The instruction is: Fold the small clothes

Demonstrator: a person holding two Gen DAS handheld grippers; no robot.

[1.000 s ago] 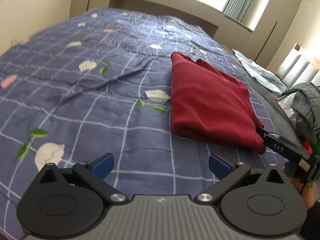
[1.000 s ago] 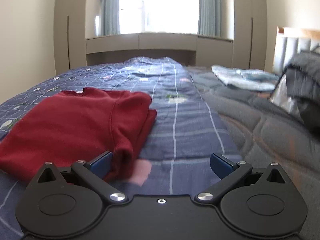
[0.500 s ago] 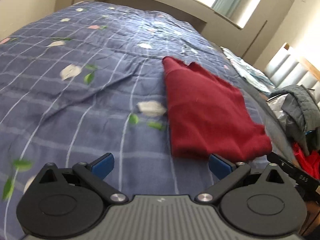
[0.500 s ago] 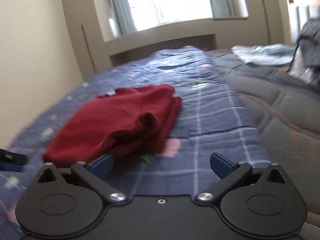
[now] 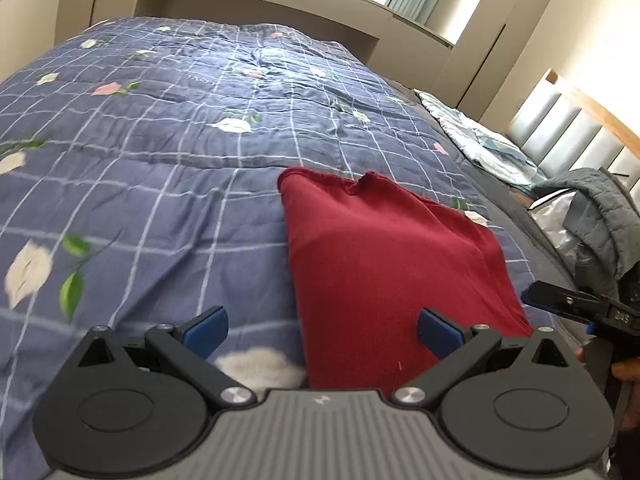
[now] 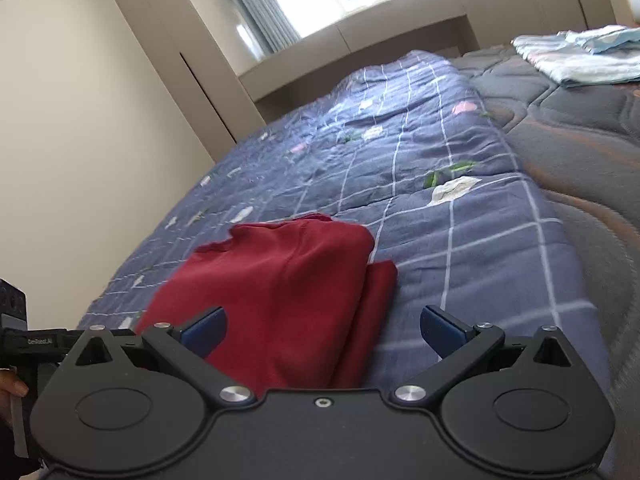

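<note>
We hold both grippers low over the bed, and both sets of jaws stand spread wide with nothing between the blue pads. The red garment (image 5: 384,264) lies folded on the blue checked quilt (image 5: 160,152), a neat rectangle with a thicker folded edge along its right side, where a second layer shows underneath (image 6: 376,300) in the right wrist view.

Our left gripper (image 5: 322,326) hovers at the garment's near left corner: its right pad is over red cloth, its left pad over bare quilt beside a white flower print. We cannot tell whether either pad touches the fabric. Our right gripper (image 6: 322,326) sits at the near right corner, its left pad over the garment and its right pad over the quilt.

Each camera catches the other gripper at the edge of its frame, along with a bit of the hand holding it (image 5: 628,372).

Farther along the bed, past the quilt's right edge, we see bare grey mattress (image 6: 580,120), a pale blue folded cloth (image 6: 580,56), and a grey padded jacket (image 5: 604,216) heaped near the headboard (image 5: 568,128). Cream wardrobes and a bright window close off the far end of the room.
</note>
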